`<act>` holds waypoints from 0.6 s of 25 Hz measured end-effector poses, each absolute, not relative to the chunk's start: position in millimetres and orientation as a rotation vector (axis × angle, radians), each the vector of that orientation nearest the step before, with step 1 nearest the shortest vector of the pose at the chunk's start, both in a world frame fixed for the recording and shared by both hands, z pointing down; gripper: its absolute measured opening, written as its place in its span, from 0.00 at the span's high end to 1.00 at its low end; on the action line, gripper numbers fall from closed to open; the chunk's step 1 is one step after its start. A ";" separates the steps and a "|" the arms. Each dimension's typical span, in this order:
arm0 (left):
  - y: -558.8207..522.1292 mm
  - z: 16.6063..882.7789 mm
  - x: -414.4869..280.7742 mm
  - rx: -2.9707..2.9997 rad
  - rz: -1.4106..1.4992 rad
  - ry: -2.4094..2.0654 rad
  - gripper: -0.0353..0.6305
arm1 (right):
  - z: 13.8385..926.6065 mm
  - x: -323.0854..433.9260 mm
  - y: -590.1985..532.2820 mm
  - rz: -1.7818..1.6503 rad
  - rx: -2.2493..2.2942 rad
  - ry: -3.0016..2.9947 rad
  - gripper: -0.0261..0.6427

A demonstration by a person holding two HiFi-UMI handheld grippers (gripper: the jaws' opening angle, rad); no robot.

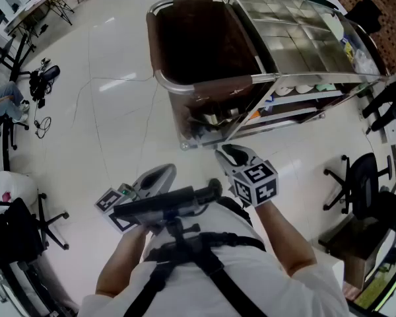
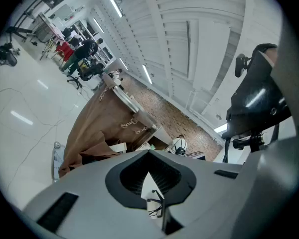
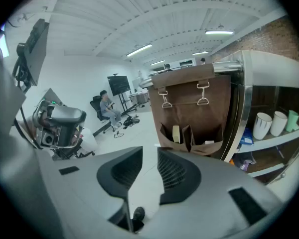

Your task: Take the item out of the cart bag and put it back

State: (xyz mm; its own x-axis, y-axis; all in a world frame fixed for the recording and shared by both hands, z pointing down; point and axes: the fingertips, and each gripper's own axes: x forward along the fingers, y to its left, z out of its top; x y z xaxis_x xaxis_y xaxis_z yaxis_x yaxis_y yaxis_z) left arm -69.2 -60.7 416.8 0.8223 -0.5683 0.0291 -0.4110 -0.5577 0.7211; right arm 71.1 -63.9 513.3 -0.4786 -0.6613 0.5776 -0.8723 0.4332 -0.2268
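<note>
White floor (image 1: 105, 131), office chairs (image 1: 360, 190), brown cart bag (image 1: 198, 41)

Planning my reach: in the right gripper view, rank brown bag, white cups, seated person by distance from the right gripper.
1. brown bag, straight ahead.
2. white cups, right, on the shelf.
3. seated person, far left background.

Glossy white floor (image 1: 119, 131) with black office chairs (image 1: 360, 183), under a white ceiling (image 3: 189, 14) with strip lights (image 3: 139, 50).
</note>
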 end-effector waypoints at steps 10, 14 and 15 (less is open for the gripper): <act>-63.2 420.2 -64.9 2.226 -0.270 -0.769 0.95 | 531.4 92.8 -107.1 0.667 1.358 -2.228 0.74; -59.9 420.8 -65.2 2.217 -0.270 -0.790 0.95 | 537.1 95.2 -124.9 0.648 1.378 -2.215 0.74; -59.0 421.0 -65.1 2.217 -0.269 -0.793 0.95 | 539.4 95.1 -128.3 0.646 1.379 -2.211 0.74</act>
State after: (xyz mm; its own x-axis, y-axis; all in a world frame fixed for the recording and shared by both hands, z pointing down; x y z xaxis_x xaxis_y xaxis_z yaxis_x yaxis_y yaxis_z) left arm -65.1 -59.0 421.0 0.7857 -0.6165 0.0511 -0.4582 -0.5245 0.7176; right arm 95.1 -128.3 539.4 -0.3967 -0.6968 0.5976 -0.9089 0.3893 -0.1494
